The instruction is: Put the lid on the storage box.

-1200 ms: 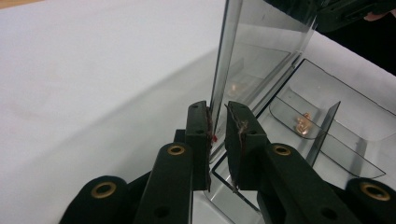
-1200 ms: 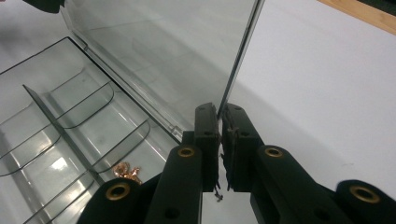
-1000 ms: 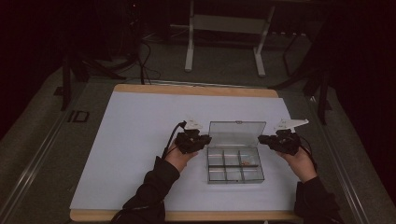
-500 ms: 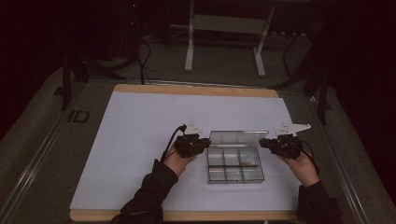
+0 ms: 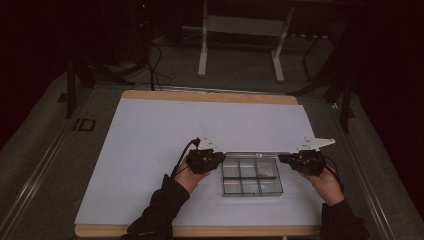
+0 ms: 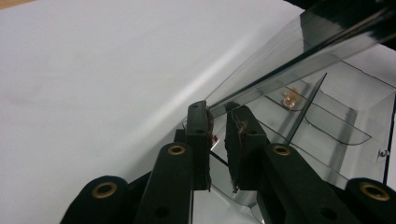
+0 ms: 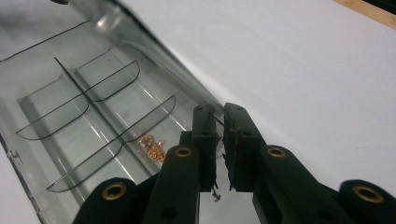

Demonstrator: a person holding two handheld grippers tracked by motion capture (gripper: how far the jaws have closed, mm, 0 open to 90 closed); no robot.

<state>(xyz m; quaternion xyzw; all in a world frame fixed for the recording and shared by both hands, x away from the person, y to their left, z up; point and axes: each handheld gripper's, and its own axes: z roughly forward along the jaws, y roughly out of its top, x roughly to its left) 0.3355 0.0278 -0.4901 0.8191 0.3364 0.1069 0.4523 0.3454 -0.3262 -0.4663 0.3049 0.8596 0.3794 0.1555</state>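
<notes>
A clear plastic box (image 5: 251,175) with six compartments sits on the white mat (image 5: 150,150) toward the near edge of the table (image 5: 210,96), at about 5 o'clock from the mat's middle. The left gripper (image 5: 216,159) is at the box's 9 o'clock side, against its far left corner, and the right gripper (image 5: 285,158) is at its 3 o'clock side, by the far right corner; each is held in a hand, the left hand (image 5: 189,175) and the right hand (image 5: 326,182), with dark sleeves coming in from 6 o'clock. In the left gripper view the left gripper (image 6: 218,122) has its jaws close together with a narrow gap, and the edge of the clear lid (image 6: 299,51) runs into that gap at the tips, so it looks clamped on the lid's corner; the lid slants up toward 2 o'clock over the open compartments. In the right gripper view the right gripper (image 7: 219,117) also has its jaws nearly together, with a thin clear edge of the box (image 7: 107,107) between the tips; whether that edge is the lid or the wall cannot be told. A small heap of orange-gold bits (image 7: 152,145) lies in the compartment just at 9 o'clock of the right gripper's jaws; in the high view the same bits (image 5: 263,174) lie in the far right compartment. The other compartments look bare in these views. Beyond the table, at 12 o'clock, stands a metal frame (image 5: 240,40) on the dark floor.
</notes>
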